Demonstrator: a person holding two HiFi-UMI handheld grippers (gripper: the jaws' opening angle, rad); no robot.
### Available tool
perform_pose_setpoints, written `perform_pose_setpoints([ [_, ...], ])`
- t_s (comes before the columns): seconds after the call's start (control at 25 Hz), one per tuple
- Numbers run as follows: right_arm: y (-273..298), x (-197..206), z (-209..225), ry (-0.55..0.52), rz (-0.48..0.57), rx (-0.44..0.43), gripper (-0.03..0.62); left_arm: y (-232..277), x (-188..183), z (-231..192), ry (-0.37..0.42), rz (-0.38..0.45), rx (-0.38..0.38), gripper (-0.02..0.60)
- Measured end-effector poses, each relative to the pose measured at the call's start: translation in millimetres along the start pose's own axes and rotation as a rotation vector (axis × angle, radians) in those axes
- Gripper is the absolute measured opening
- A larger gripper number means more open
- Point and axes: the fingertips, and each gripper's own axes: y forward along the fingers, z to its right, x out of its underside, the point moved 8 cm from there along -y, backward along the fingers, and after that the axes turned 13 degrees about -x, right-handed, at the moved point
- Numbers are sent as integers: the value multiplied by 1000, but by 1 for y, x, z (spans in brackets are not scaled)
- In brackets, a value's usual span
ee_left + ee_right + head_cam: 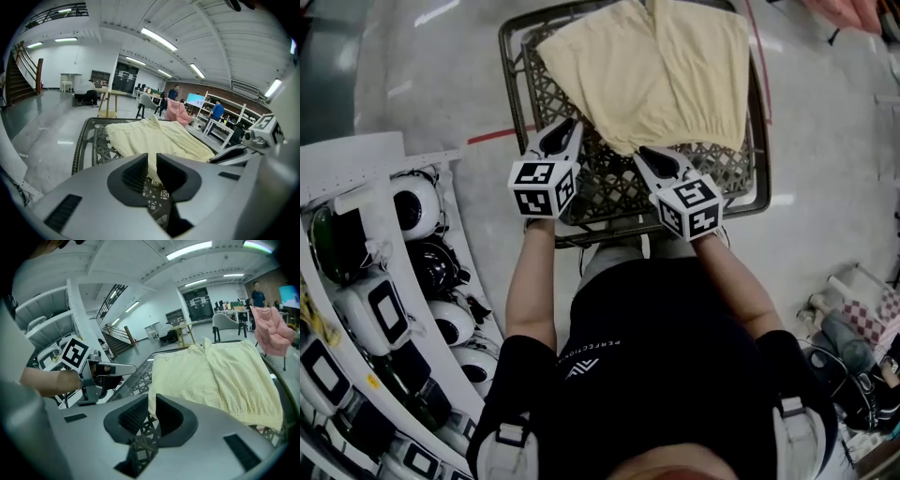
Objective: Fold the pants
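Pale yellow pants [656,66] lie spread on a dark metal lattice table [609,187], legs pointing away from me and the elastic waistband near the front edge. My left gripper [572,125] sits at the near left corner of the cloth. In the left gripper view its jaws [152,161] stand a narrow gap apart with the edge of the pants [154,136] between them, not pressed. My right gripper [645,153] is at the near edge of the waistband. The right gripper view shows its jaws [152,404] pinched on a fold of the pants [211,376].
White shelves [394,281] with rounded white and black devices run along my left. A red tape line [497,134] marks the floor beside the table. A pink chair [272,331], other tables and people stand far behind.
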Motion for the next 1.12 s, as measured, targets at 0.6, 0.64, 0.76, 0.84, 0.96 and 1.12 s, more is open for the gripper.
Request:
perform_pose_setpoints([
  [0.6, 34, -1, 19, -71, -132, -81, 160, 48, -23, -28, 25, -38, -102, 97],
  [0.64, 37, -2, 20, -85, -143, -88, 160, 54, -26, -30, 22, -40, -110, 101],
  [0.76, 44, 1, 23, -71, -179, -115, 167, 69, -31, -36, 17, -58, -126, 117],
  [0.84, 47, 5, 27, -37, -198, -132, 173, 79, -32, -41, 9, -74, -137, 124],
  [0.96, 53, 6, 32, -34, -218, -152, 173, 93, -33, -50, -2, -89, -167, 132],
  [1.12, 55, 16, 40, -34, -260, -168, 175, 114, -37, -55, -2, -98, -199, 140],
])
